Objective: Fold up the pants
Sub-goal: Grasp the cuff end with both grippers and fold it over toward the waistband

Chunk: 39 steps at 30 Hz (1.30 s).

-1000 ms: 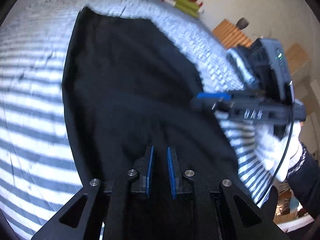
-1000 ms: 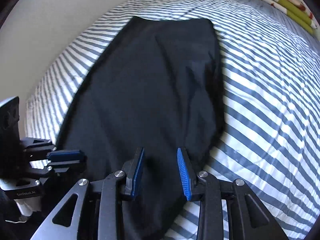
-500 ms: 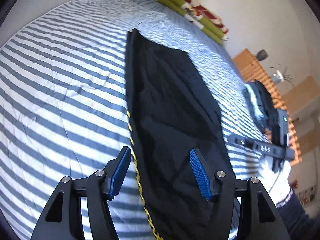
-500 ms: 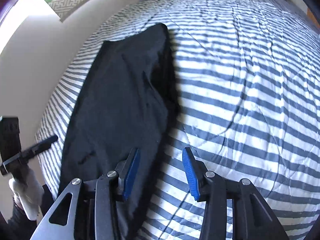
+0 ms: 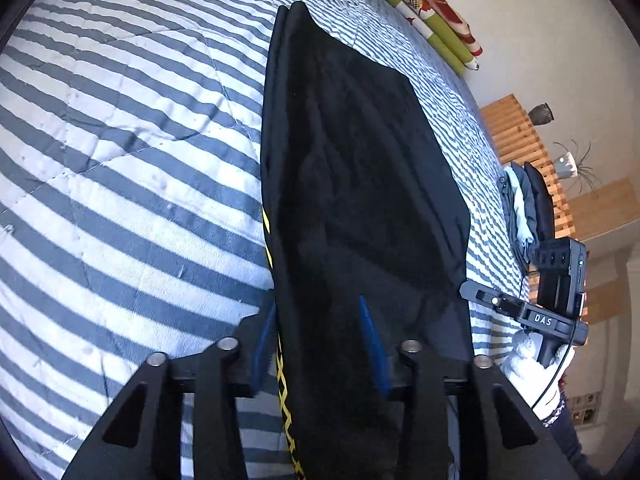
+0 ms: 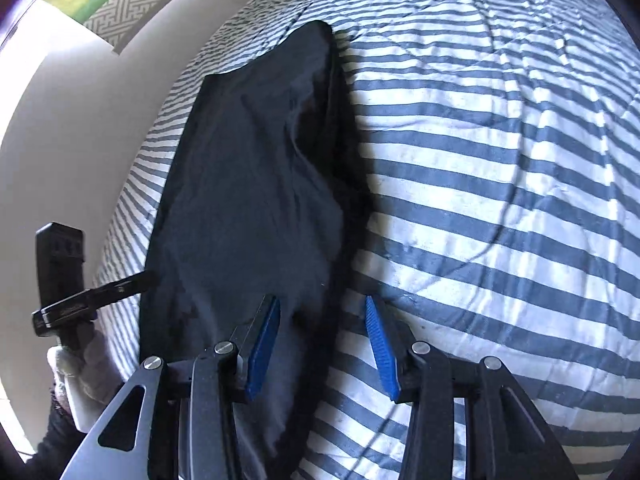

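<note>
pants (image 5: pixel 360 184): soft, limp, grab side edges | left claw (image 5: pixel 320 344) closing over trimmed edge | right claw (image 6: pixel 320 344) apart, straddling opposite edge

The left gripper (image 5: pixel 320 344) is black. It has two arms with big triangle holes and round silver screws on top. Its fingers (image 5: pixel 374 344) have blue ribbed pads. The right gripper (image 6: pixel 324 344) looks the same: black arms, silver screws, blue pads.

Seen from the side, the right gripper has a thin black bar with white letters, "DAS". A black box sits on top of it with a tiny green light. A thin black cable hangs down from it.

Each hand (image 5: pixel 532 376) wears a white glove. The sleeve (image 5: pixel 568 436) is dark.
</note>
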Motion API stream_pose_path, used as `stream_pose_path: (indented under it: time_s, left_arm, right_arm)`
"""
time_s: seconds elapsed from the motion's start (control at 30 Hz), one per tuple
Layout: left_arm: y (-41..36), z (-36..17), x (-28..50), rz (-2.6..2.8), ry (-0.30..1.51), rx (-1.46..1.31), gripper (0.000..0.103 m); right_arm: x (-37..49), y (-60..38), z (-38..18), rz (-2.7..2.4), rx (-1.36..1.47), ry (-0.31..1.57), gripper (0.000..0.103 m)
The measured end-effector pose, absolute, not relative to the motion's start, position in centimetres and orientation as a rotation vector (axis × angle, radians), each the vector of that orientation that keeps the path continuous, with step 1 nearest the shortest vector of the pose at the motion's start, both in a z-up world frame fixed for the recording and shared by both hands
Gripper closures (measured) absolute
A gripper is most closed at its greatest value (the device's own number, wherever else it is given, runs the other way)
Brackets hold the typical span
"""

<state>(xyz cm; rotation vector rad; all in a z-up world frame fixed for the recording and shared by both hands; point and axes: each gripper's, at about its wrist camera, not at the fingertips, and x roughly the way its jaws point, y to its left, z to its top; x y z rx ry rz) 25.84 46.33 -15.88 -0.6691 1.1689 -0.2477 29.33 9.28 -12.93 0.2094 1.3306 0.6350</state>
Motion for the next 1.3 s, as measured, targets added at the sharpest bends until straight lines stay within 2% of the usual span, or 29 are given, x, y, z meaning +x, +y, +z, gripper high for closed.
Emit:
stream_pose_path:
  time_s: [0.07, 0.17, 0.23, 0.27, 0.43, 0.63, 0.83, 1.03, 1.3]
  left_arm:
    - [46.1, -16.1, 26.0, -0.245, 1.173, -0.655, 0.079]
    - [45.6, -16.6, 26.1, -0.251, 1.175, -0.654, 0.098]
    - [45.2, -16.8, 26.1, -0.252, 1.162, -0.655, 0.098]
    - [45.1, -16.7, 26.2, -0.254, 1.156, -0.651, 0.099]
    - [45.0, -15.8, 25.8, -0.273, 1.111, -0.685, 0.099]
    - [45.5, -11.0, 24.3, -0.308, 1.000, -0.691, 0.099]
    - [44.7, -2.5, 21.6, -0.377, 0.833, -0.669, 0.099]
    - [41.9, 7.7, 16.5, -0.468, 0.654, -0.577, 0.099]
    - [37.6, 14.8, 9.3, -0.571, 0.572, -0.508, 0.099]
  right_arm:
    - [29.5, 9.4, -13.0, 0.655, 0.224, 1.332, 0.063]
    - [29.6, 9.6, -13.3, 0.673, 0.240, 1.340, 0.074]
    - [29.7, 9.7, -13.5, 0.677, 0.258, 1.346, 0.086]
    - [29.7, 9.7, -13.9, 0.692, 0.285, 1.367, 0.096]
    - [29.4, 9.3, -13.7, 0.711, 0.372, 1.335, 0.098]
    - [28.1, 7.5, -9.8, 0.746, 0.445, 1.235, 0.098]
    - [25.0, 4.7, -2.2, 0.778, 0.486, 1.062, 0.098]
    - [18.5, 0.9, 7.5, 0.798, 0.472, 0.842, 0.098]
    - [8.2, -3.5, 15.1, 0.777, 0.399, 0.671, 0.098]
